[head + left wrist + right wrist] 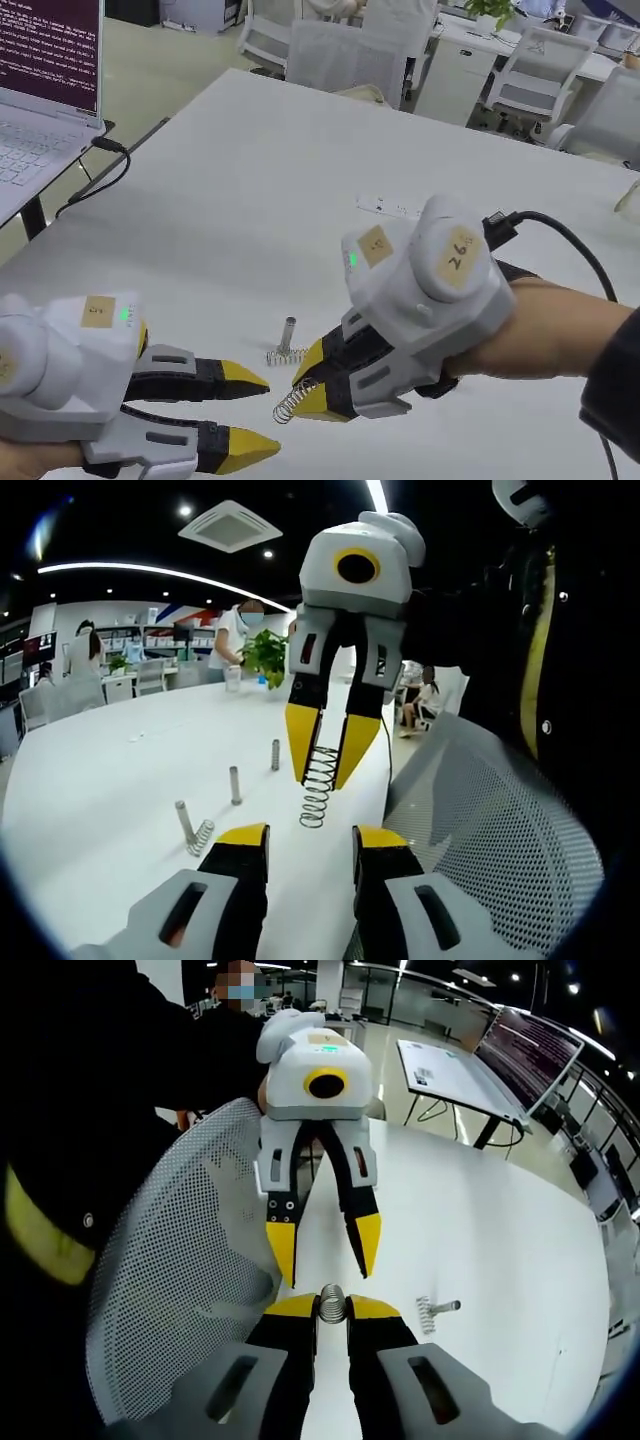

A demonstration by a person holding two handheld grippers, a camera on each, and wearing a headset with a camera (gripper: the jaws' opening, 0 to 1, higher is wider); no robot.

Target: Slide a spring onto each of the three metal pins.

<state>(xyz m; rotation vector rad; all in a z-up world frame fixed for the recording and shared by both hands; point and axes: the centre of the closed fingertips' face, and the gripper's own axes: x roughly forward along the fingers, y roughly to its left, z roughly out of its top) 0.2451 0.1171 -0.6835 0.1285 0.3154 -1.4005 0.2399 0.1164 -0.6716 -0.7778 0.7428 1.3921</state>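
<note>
Low over table [250, 180] — right hand-held gripper [303, 388] angled down, pinching spring [288, 405]

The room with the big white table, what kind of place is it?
Most likely an open-plan office: white mesh chairs stand behind the table, an open laptop sits beside it, and a potted plant stands farther back.

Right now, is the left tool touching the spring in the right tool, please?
Apart: the right gripper view shows bare table between the left tool's tips and the spring.
</note>
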